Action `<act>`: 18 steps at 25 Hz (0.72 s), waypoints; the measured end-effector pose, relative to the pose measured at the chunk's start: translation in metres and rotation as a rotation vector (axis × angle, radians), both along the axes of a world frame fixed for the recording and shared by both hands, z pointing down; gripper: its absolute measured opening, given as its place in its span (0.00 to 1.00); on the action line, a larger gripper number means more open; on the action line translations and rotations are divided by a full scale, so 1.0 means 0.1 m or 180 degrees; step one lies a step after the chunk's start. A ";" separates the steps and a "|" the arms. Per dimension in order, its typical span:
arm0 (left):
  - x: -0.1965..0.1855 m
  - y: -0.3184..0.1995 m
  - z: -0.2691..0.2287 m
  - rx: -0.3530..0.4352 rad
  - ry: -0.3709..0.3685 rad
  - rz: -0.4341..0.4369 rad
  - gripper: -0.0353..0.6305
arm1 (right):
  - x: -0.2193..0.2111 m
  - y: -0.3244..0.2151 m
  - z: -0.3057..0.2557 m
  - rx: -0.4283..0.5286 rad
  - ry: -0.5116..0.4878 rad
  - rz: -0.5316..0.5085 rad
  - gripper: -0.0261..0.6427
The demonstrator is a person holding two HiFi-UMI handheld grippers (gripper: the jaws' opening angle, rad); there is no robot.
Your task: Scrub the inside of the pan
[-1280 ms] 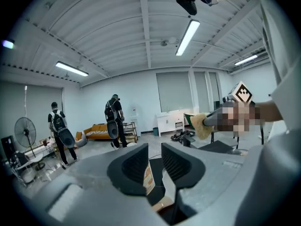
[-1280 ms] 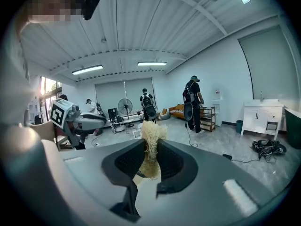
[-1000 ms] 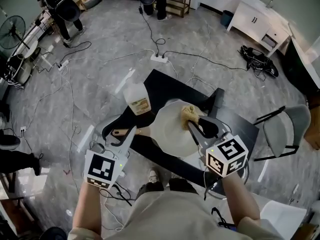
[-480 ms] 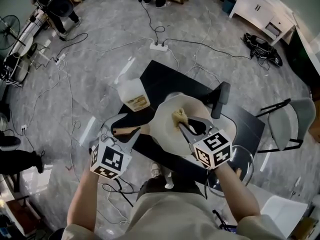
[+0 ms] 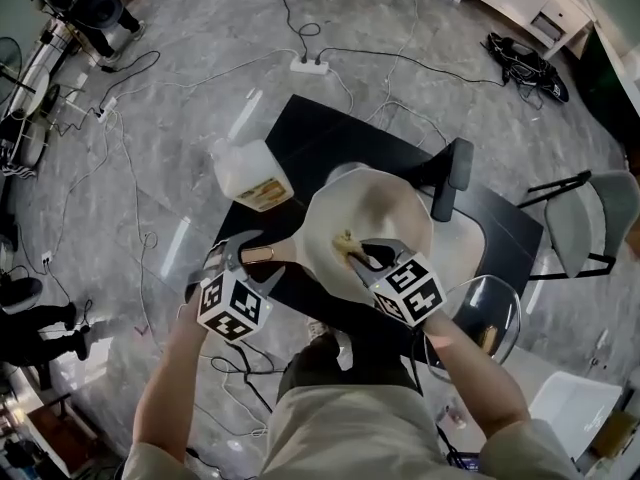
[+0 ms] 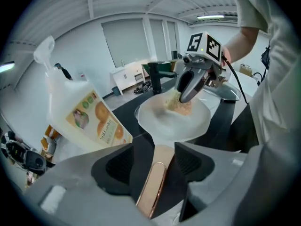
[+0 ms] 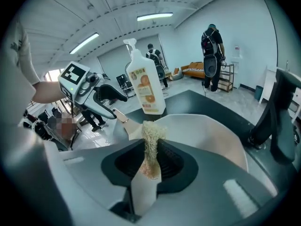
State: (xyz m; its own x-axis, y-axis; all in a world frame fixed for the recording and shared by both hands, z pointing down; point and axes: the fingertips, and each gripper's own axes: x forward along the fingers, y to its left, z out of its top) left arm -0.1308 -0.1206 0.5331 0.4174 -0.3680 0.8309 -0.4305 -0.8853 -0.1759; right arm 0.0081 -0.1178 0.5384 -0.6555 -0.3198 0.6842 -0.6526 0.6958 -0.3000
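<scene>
A: Anything else on the table [image 5: 330, 148]?
B: I see one white jug [image 5: 248, 173], orange label, upright near its left edge. On the floor: power strip [image 5: 307, 65] beyond, grey chair [image 5: 590, 223] right.

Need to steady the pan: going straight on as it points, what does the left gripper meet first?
The pan handle, lying between the jaws of the left gripper, which have just been opening; how close it sits is unclear.
</scene>
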 end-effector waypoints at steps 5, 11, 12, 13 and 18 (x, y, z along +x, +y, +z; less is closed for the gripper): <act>-0.05 0.04 0.37 -0.0330 -0.0074 -0.0005 0.48 | -0.07 0.15 0.34 -0.0190 0.0007 -0.0062 0.16; -0.15 0.10 0.70 -0.0457 -0.0434 0.0212 0.48 | -0.10 0.33 0.69 -0.0277 0.0198 -0.0324 0.16; -0.16 0.10 0.75 -0.0455 -0.0498 0.0247 0.48 | -0.10 0.37 0.74 -0.0321 0.0224 -0.0389 0.16; -0.17 0.11 0.80 -0.0448 -0.0570 0.0284 0.48 | -0.10 0.41 0.80 -0.0364 0.0253 -0.0455 0.16; -0.22 0.05 0.91 -0.0248 -0.0905 0.0408 0.38 | -0.07 0.48 0.96 -0.0401 0.0347 -0.0612 0.16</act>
State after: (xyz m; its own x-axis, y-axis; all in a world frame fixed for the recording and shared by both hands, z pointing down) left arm -0.1529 -0.1153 0.6242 0.2033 -0.2582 0.9445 -0.2579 -0.9447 -0.2027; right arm 0.0010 -0.0698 0.6346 -0.6161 -0.1043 0.7807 -0.5452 0.7718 -0.3272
